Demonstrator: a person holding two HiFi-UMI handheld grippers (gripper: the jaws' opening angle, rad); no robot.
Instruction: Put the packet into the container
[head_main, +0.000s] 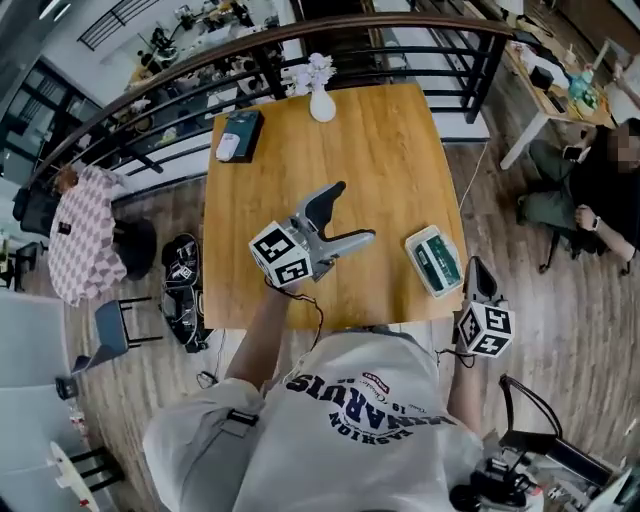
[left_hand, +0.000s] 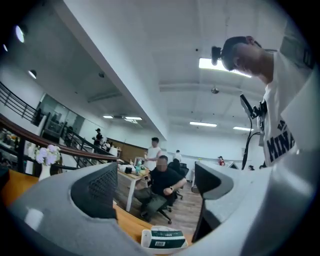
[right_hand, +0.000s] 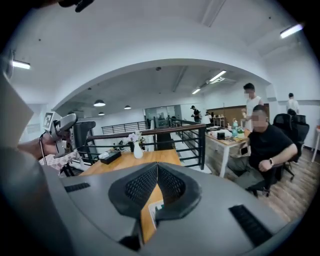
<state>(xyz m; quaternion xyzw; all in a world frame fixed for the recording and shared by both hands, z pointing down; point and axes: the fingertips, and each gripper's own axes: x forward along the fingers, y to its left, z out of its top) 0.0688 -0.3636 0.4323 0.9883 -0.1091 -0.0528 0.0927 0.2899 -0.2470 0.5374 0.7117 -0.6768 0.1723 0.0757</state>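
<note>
- Packet (head_main: 433, 260): green and white, flat, lying at 4 o'clock on the wooden table (head_main: 340, 140), near its edge. It is probably light, soft and slippery-skinned.
- Hold: best pinched across its short width, at mid-length.
- Left gripper (head_main: 352, 212): jaws wide apart, empty, above the table's centre.
- Right gripper (head_main: 474, 268): jaws closed tip to tip, holding nothing, near the packet at its 4 o'clock.
- Dark box (head_main: 240, 135): at 11 o'clock, well apart from the packet, probably the container.

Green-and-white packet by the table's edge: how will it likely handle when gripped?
The packet looks flat, so it probably won't roll. Its rounded corners suggest a soft pack that may give when squeezed. It lies near the table edge; a push could drop it.
</note>
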